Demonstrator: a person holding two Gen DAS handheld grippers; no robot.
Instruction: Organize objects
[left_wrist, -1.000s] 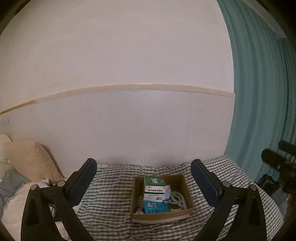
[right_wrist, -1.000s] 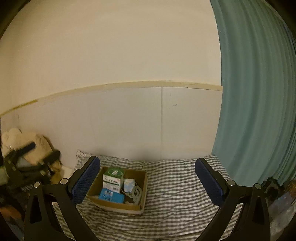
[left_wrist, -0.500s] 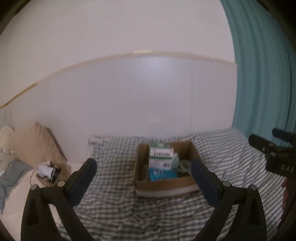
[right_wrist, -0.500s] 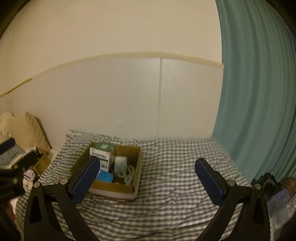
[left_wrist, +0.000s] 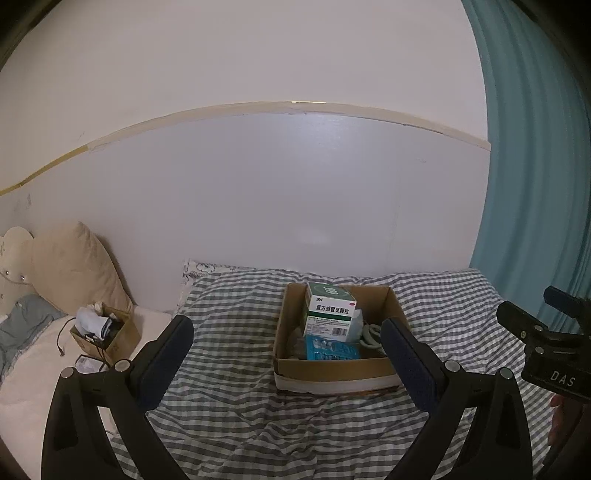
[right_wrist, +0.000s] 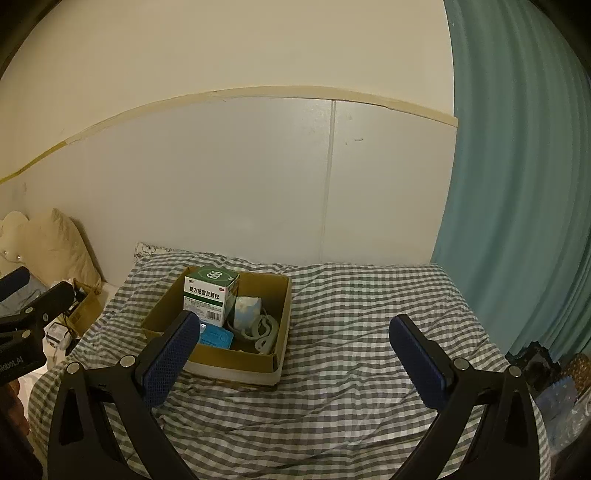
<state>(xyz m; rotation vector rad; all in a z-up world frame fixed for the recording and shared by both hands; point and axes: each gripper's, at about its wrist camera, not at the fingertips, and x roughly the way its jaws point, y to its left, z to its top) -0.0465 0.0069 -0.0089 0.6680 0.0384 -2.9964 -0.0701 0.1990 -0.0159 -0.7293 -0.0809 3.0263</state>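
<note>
An open cardboard box (left_wrist: 332, 373) (right_wrist: 236, 360) sits on a grey checked bed cover. In it stand a green and white medicine carton (left_wrist: 330, 314) (right_wrist: 209, 295), a flat blue pack (left_wrist: 332, 349) (right_wrist: 215, 336), a pale blue packet (right_wrist: 248, 309) and a coiled white cable (left_wrist: 370, 334) (right_wrist: 264, 330). My left gripper (left_wrist: 288, 332) is open and empty, held above the bed in front of the box. My right gripper (right_wrist: 293, 328) is open and empty, to the right of the box.
A second small cardboard box (left_wrist: 105, 334) with cloth and cables sits left by a beige pillow (left_wrist: 74, 266). A white wall panel runs behind the bed. A teal curtain (right_wrist: 517, 184) hangs at right. Bags lie on the floor at far right (right_wrist: 554, 384).
Both cameras have tilted down and moved closer to the bed. The cardboard box now sits higher and larger in both views. Both grippers stay open.
</note>
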